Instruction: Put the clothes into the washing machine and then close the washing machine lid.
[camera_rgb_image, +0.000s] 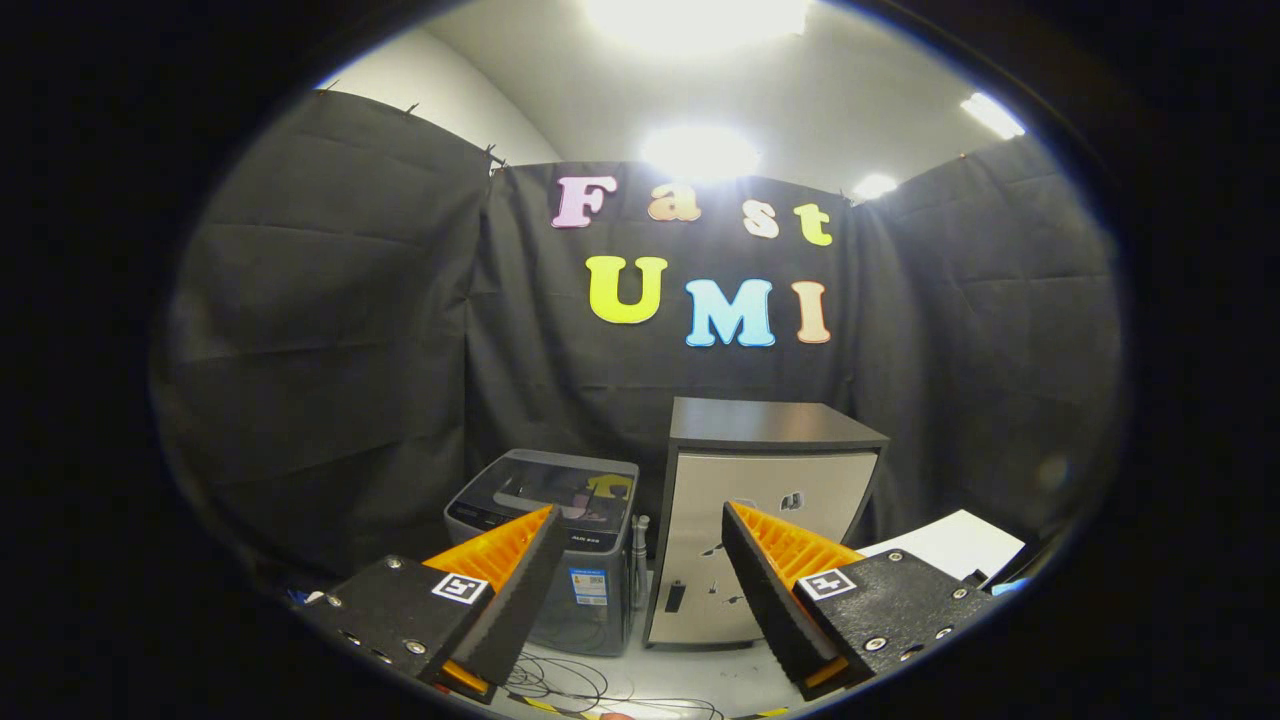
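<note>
Fingers (635, 590) spread, gripping nothing; washer (545, 560) beyond them, lid (550, 490) down; clothes inside or elsewhere, undecidable.

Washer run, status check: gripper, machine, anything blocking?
Gripper open, holding nothing. Washer beyond the fingers, lid down. Cabinet beside it; cables on floor ahead.

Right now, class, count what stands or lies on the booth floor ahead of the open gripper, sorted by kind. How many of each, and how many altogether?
Washing machines: 1, grey, lid down
Cabinets: 1, dark top with pale door
White boards: 1, flat beside the cabinet
Cable bundles: 1, on the floor
Total: 4
The gripper is open, holding nothing.
</note>
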